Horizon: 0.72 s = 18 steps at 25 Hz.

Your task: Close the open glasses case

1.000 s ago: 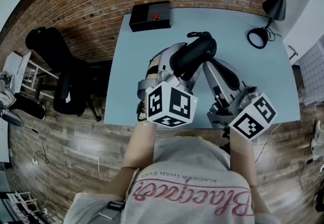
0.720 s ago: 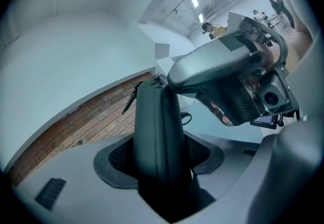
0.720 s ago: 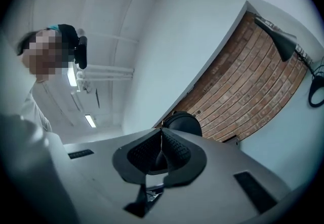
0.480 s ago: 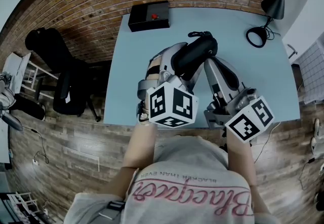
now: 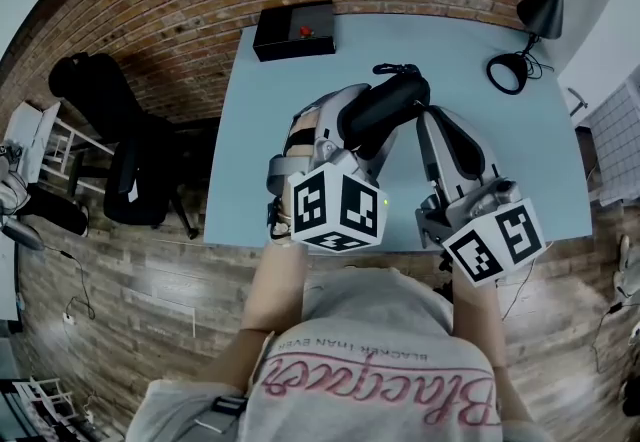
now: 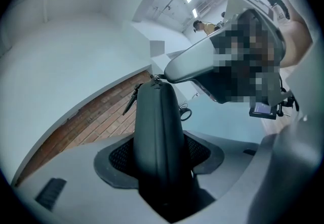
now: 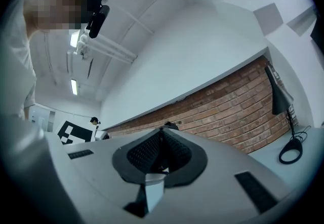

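Two handheld grippers meet over a pale blue table (image 5: 260, 130) in the head view, with the person (image 5: 370, 370) at the near edge. The left gripper (image 5: 360, 125) holds a black glasses case (image 5: 390, 100) lifted at a slant above the table's middle. The right gripper (image 5: 432, 120) has its tip just beside the case's far end; contact cannot be judged from here. A black box (image 5: 293, 30) with a red button sits at the far left corner. A black desk lamp (image 5: 545, 5) and its looped cable (image 5: 508, 73) stand at the far right. An office chair (image 5: 110, 110) stands off the table's left side, against the brick wall (image 5: 180, 10).

In the left gripper view, the left gripper (image 6: 159, 156) is clamped on the glasses case (image 6: 154, 126). The case stands upright between the two mesh pads (image 6: 119, 159), a seam running down its length and its halves together. The grey nose of the right gripper (image 6: 190, 66) hangs close by the case's top end. Behind are the desk lamp (image 6: 130, 102) and the cable (image 6: 186, 114).

In the right gripper view, the right gripper (image 7: 159, 153) has its pads (image 7: 144, 152) pressed together with nothing between them. The brick wall (image 7: 228, 111), desk lamp (image 7: 278, 94) and cable (image 7: 292, 153) lie beyond.
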Available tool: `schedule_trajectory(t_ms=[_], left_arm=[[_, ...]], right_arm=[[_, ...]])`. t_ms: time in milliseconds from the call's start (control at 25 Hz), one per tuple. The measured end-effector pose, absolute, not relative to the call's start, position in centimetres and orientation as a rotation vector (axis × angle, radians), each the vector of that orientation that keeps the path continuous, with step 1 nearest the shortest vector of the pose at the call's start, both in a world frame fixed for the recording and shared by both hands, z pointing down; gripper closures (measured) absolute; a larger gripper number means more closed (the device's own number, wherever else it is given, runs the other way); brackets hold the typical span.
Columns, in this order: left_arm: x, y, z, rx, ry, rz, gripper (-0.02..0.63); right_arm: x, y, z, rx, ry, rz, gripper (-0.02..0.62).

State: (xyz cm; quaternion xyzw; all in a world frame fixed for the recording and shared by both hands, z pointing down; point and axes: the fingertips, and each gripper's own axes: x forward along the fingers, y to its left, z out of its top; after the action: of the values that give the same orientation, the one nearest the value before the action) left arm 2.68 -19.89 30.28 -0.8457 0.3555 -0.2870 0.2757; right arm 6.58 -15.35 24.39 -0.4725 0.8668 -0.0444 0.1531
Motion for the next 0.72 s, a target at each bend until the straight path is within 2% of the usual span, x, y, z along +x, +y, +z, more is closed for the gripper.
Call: schedule_trajectory(t_ms=[480, 720], left_arm=[[3.2, -19.5, 30.7, -2.375, 0.919, -0.774, 0.344], [3.3, -19.1, 30.9, -2.384, 0.887, -0.781, 0.344]], right_arm=[[5.2, -14.4, 23.8, -1.39, 2.642, 0.392, 0.572], [4.8, -14.5, 24.1, -1.451, 2.663, 0.471, 0.572]])
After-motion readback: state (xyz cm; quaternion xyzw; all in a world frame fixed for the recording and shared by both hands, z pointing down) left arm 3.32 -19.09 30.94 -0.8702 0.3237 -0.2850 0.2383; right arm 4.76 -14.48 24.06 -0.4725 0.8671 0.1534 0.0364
